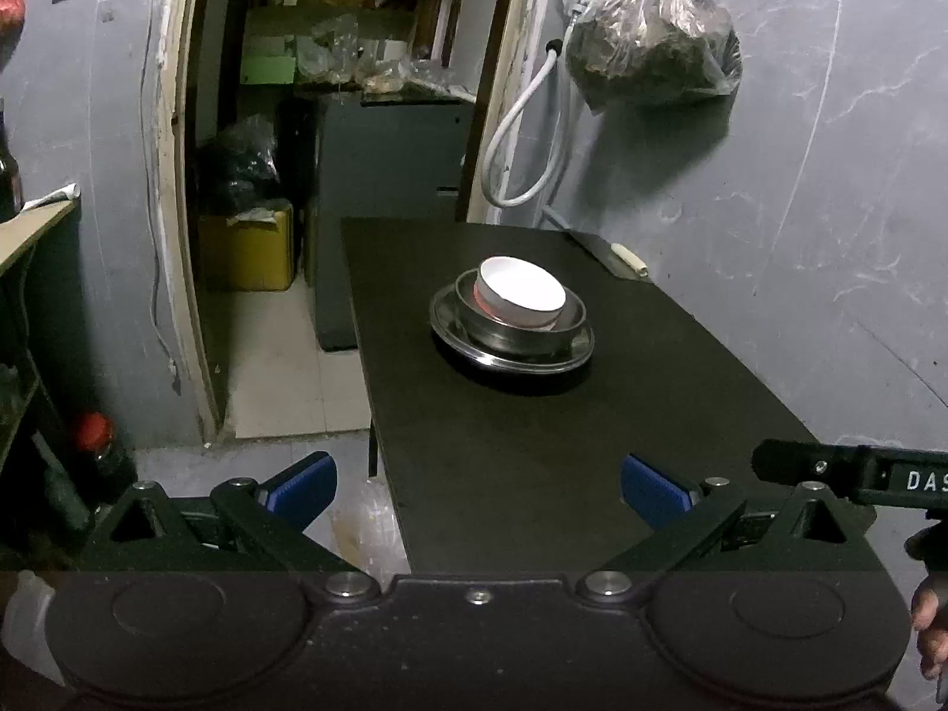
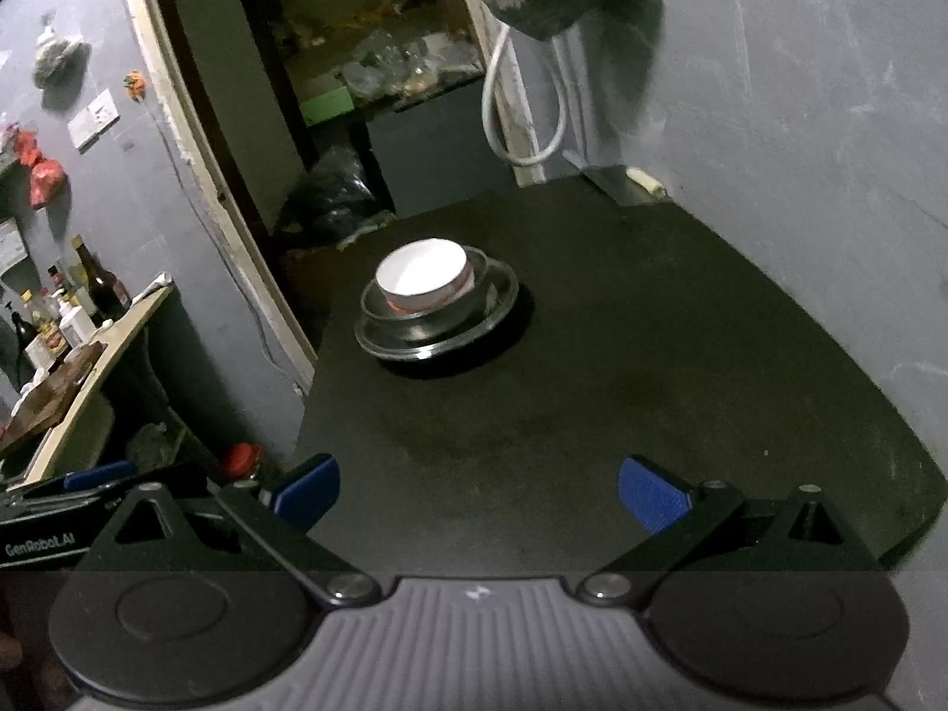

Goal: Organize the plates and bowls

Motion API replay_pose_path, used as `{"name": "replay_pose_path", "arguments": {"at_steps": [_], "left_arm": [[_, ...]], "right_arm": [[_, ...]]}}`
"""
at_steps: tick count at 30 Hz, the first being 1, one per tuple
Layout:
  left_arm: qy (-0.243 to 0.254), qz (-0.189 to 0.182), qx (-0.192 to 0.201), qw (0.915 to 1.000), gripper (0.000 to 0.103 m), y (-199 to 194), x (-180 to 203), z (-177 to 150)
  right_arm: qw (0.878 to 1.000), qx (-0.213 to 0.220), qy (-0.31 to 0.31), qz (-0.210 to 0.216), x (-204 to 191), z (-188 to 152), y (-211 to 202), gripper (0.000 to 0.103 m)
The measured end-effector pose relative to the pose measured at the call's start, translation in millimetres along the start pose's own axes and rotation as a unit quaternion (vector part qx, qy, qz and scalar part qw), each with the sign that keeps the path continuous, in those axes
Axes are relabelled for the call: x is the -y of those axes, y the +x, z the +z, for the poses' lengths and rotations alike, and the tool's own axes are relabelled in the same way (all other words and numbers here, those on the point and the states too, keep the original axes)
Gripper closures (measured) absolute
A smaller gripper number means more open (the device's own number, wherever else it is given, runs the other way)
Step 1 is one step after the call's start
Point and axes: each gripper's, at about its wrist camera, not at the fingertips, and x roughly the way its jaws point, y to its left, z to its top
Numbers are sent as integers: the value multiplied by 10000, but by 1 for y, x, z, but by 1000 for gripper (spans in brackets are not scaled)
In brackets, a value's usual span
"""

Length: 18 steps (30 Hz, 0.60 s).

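A white bowl (image 1: 521, 291) sits inside a steel bowl (image 1: 521, 335), which rests on a steel plate (image 1: 512, 358) near the middle of the black table (image 1: 533, 462). The same stack shows in the right wrist view: white bowl (image 2: 423, 275), steel bowl (image 2: 438, 311), steel plate (image 2: 438, 340). My left gripper (image 1: 477, 489) is open and empty, well short of the stack at the table's near edge. My right gripper (image 2: 477, 489) is open and empty, also well back from the stack over the table (image 2: 592, 415).
A doorway (image 1: 332, 178) with cluttered shelves lies behind the table. A plastic bag (image 1: 652, 41) and a white hose (image 1: 515, 136) hang on the right wall. A side shelf with bottles (image 2: 77, 308) stands at the left. The right gripper's body (image 1: 859, 474) shows at the left view's right edge.
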Motion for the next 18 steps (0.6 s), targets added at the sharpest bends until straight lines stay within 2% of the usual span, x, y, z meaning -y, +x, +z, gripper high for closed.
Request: {"name": "replay_pose_path", "arguments": {"at_steps": [6,18], "left_arm": [[80,-55,-165,9998,1,4,4,-10],[148,-114,-95,9998,1,-4,9,-11]], "right_arm": [[9997,142,-171,35,-1,-2,-1,0],[9997,151,-180,36,0,-3,-2,0]]}}
